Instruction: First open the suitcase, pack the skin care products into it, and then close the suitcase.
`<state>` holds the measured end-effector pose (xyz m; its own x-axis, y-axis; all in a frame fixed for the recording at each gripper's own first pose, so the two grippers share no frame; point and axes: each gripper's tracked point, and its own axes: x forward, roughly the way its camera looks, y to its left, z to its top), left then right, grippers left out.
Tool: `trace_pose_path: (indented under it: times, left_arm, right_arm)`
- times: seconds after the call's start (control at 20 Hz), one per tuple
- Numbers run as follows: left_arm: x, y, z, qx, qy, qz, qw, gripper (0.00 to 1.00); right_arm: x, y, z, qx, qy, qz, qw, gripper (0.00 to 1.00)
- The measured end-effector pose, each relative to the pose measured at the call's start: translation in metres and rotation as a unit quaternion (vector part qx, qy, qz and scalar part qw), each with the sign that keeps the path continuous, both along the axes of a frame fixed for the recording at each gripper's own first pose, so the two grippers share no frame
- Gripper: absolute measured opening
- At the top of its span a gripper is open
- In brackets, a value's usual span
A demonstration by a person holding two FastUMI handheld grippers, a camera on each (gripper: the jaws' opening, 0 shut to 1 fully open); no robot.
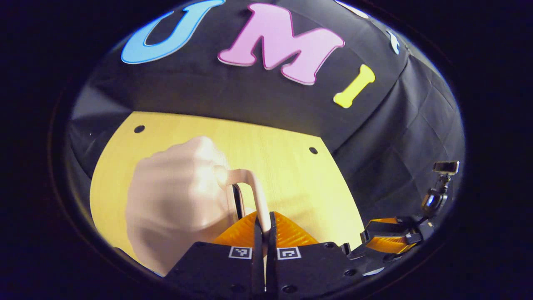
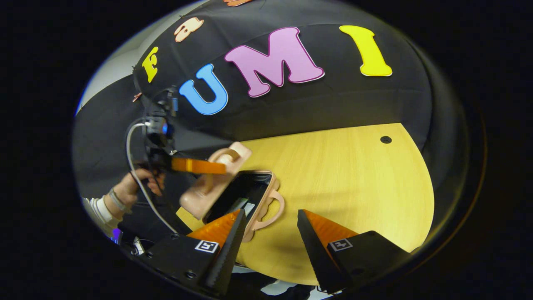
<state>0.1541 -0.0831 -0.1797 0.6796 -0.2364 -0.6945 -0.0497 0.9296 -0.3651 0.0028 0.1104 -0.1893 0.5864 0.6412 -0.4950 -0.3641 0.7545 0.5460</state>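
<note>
A small pink suitcase (image 1: pixel 175 204) rests on the yellow table (image 1: pixel 291 166). My left gripper (image 1: pixel 264 223) is shut on the thin pink handle (image 1: pixel 252 179) of its lid. In the right gripper view the lid (image 2: pixel 204 187) is lifted partway off the base (image 2: pixel 270 196), with the left gripper (image 2: pixel 200 166) at its upper edge. The inside (image 2: pixel 243 191) looks dark, and a pale item (image 2: pixel 243 205) lies low in it; I cannot tell what it is. My right gripper (image 2: pixel 268 233) stands open just in front of the suitcase's lower handle (image 2: pixel 272 210), holding nothing.
A hand (image 2: pixel 139 181) with a white sleeve holds the left gripper, a cable trailing from it. The right gripper (image 1: pixel 387 239) hangs off the table's right edge. Small dark holes (image 1: pixel 313 150) (image 2: pixel 386 139) mark the tabletop (image 2: pixel 354 179). Black cloth walls the booth behind.
</note>
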Motion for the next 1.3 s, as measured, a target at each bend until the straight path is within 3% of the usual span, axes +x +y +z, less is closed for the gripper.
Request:
trace_pose_path:
  times: [0.1, 0.2, 0.35, 0.4, 0.45, 0.5, 0.55, 0.6, 0.75, 0.8, 0.95, 1.1, 1.25, 1.3]
  left_arm:
    - [0.006, -0.016, -0.039, 0.011, 0.042, 0.002, 0.999, 0.04]
    - [0.006, -0.026, -0.077, 0.017, 0.083, 0.005, 0.996, 0.11]
    - [0.001, -0.037, -0.088, 0.027, 0.102, 0.012, 0.994, 0.17]
    - [0.001, -0.036, -0.082, 0.037, 0.101, 0.022, 0.994, 0.35]
    - [0.002, -0.032, -0.077, 0.053, 0.088, 0.033, 0.994, 0.39]
    - [0.001, -0.026, -0.066, 0.068, 0.071, 0.039, 0.994, 0.55]
    - [0.0, -0.02, -0.049, 0.084, 0.047, 0.046, 0.994, 0.6]
    - [0.001, -0.017, -0.03, 0.098, 0.016, 0.053, 0.994, 0.73]
    - [-0.007, -0.012, 0.04, 0.123, -0.085, 0.072, 0.986, 0.8]
    - [-0.011, -0.01, 0.066, 0.127, -0.122, 0.079, 0.981, 0.84]
    - [-0.03, -0.003, 0.126, 0.136, -0.213, 0.092, 0.963, 0.84]
    - [-0.05, 0.013, 0.173, 0.162, -0.271, 0.104, 0.943, 0.88]
    - [-0.059, 0.037, 0.209, 0.186, -0.304, 0.12, 0.927, 0.89]
    - [-0.059, 0.047, 0.218, 0.199, -0.314, 0.125, 0.92, 0.99]
  right_arm:
    - [-0.005, -0.016, -0.001, -0.002, 0.003, 0.004, 1.0, 0.8]
    - [-0.007, -0.03, -0.007, -0.015, -0.001, 0.006, 1.0, 0.8]
    - [-0.009, -0.04, -0.017, -0.03, -0.01, 0.007, 0.999, 0.8]
    - [-0.011, -0.042, -0.021, -0.04, -0.015, 0.012, 0.999, 0.8]
    - [-0.014, -0.042, -0.025, -0.051, -0.018, 0.019, 0.998, 0.8]
    - [-0.015, -0.041, -0.024, -0.058, -0.028, 0.027, 0.998, 0.8]
    - [-0.014, -0.039, -0.02, -0.064, -0.043, 0.032, 0.997, 0.81]
    - [-0.009, -0.038, -0.014, -0.069, -0.059, 0.035, 0.995, 0.8]
    - [0.01, -0.028, 0.023, -0.073, -0.117, 0.024, 0.99, 0.86]
    - [0.016, -0.023, 0.038, -0.069, -0.137, 0.016, 0.988, 0.89]
    - [0.043, -0.016, 0.088, -0.076, -0.199, -0.029, 0.977, 0.96]
    - [0.075, -0.018, 0.132, -0.097, -0.26, -0.087, 0.957, 0.97]
    - [0.089, -0.011, 0.175, -0.067, -0.293, -0.144, 0.943, 0.97]
    - [0.092, -0.01, 0.185, -0.059, -0.301, -0.158, 0.938, 0.96]
